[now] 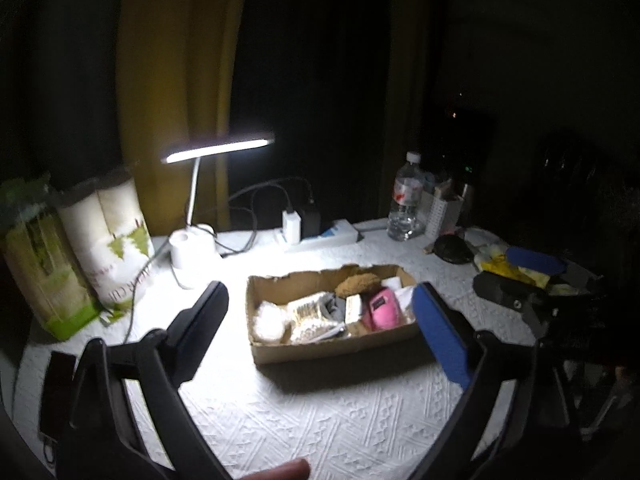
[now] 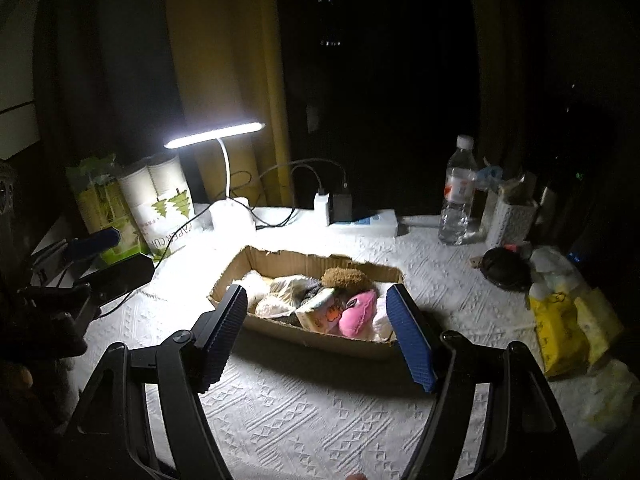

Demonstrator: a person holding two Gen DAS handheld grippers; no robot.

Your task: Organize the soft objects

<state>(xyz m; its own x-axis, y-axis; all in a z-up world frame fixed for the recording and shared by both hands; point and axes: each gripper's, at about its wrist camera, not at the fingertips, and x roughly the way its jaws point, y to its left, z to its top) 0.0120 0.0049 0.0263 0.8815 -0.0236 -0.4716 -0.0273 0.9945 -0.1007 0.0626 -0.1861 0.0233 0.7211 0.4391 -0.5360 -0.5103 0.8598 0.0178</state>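
Observation:
A low cardboard box (image 1: pixel 320 346) (image 2: pixel 280 258) sits mid-table under the lamp. It holds several soft things: a pink plush (image 1: pixel 384 308) (image 2: pixel 358 314), a brown fuzzy toy (image 1: pixel 357 283) (image 2: pixel 346 277), a white fluffy piece (image 1: pixel 269 320) (image 2: pixel 254 286) and a small printed pack (image 2: pixel 320 312). My left gripper (image 1: pixel 320 292) is open and empty, held above the table in front of the box. My right gripper (image 2: pixel 316 300) is open and empty, also in front of the box. The right gripper shows at the right edge of the left wrist view (image 1: pixel 536 276).
A lit desk lamp (image 1: pixel 218 146) (image 2: pixel 214 132), power strip with cables (image 1: pixel 320 236) (image 2: pixel 360 220) and paper cup packs (image 1: pixel 108 240) (image 2: pixel 160 200) stand behind. A water bottle (image 1: pixel 406 200) (image 2: pixel 458 196), black pouch (image 2: pixel 504 268) and yellow packets (image 2: pixel 560 332) lie right.

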